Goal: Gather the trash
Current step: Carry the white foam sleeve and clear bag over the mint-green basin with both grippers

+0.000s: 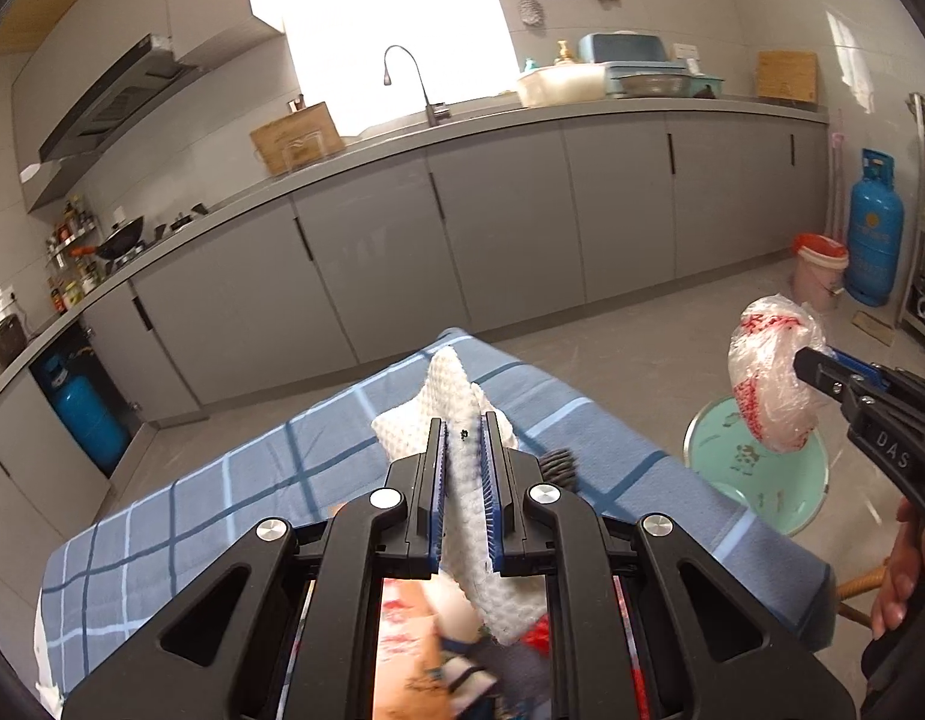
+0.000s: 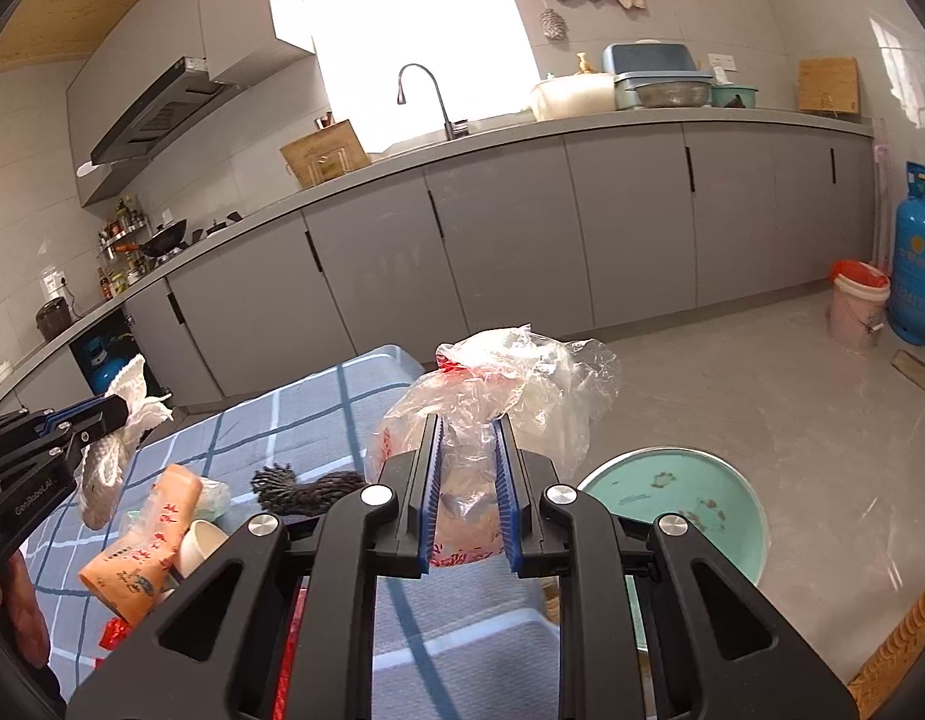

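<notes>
Right wrist view: teal basin (image 2: 690, 498) holds only small scraps (image 2: 705, 504).

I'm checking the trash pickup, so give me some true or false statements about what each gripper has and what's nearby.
1. The left gripper is shut on a white paper towel. True.
2. The right gripper is empty. False: it clamps a crumpled plastic bag.
3. A teal basin sits on the floor beside the table. True.
4. The tablecloth is plain red. False: it is blue with a check pattern.
</notes>
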`<state>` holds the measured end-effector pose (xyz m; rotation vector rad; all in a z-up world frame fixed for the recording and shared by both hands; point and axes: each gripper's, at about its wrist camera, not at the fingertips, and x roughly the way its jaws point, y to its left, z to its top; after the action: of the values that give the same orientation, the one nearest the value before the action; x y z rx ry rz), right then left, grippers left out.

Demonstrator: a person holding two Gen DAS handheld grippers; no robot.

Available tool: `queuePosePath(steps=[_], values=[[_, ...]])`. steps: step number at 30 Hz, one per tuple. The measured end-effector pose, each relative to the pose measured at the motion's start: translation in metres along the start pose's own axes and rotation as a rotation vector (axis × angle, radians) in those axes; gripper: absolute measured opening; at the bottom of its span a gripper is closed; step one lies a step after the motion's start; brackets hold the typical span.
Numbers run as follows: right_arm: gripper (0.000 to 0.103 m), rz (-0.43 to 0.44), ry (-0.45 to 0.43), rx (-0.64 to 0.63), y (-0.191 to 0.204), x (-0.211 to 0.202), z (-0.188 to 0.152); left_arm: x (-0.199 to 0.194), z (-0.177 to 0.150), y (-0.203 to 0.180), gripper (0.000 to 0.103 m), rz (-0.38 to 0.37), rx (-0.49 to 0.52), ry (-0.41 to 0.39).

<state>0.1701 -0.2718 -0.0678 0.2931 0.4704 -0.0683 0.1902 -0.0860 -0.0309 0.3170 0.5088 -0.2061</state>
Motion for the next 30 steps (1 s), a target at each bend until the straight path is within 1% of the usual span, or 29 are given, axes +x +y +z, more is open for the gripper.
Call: queuePosePath(steps=[8,13,20,25,30], values=[[0.019,-0.056,0.007,0.041,-0.041,0.005,0.000,0.015,0.014,-0.054,0.012,-0.098,0.049,-0.006],[0.019,-0.089,0.022,0.060,-0.066,0.012,-0.002,0.027,0.021,-0.077,0.012,-0.170,0.044,-0.002],[0.019,-0.133,0.055,0.074,-0.095,0.026,-0.010,0.058,0.024,-0.105,0.012,-0.254,0.021,0.041],[0.019,-0.154,0.085,0.082,-0.113,0.039,-0.015,0.079,0.028,-0.128,0.012,-0.276,0.023,0.068],[0.020,-0.168,0.112,0.086,-0.129,0.053,-0.019,0.091,0.031,-0.149,0.013,-0.301,0.035,0.083]])
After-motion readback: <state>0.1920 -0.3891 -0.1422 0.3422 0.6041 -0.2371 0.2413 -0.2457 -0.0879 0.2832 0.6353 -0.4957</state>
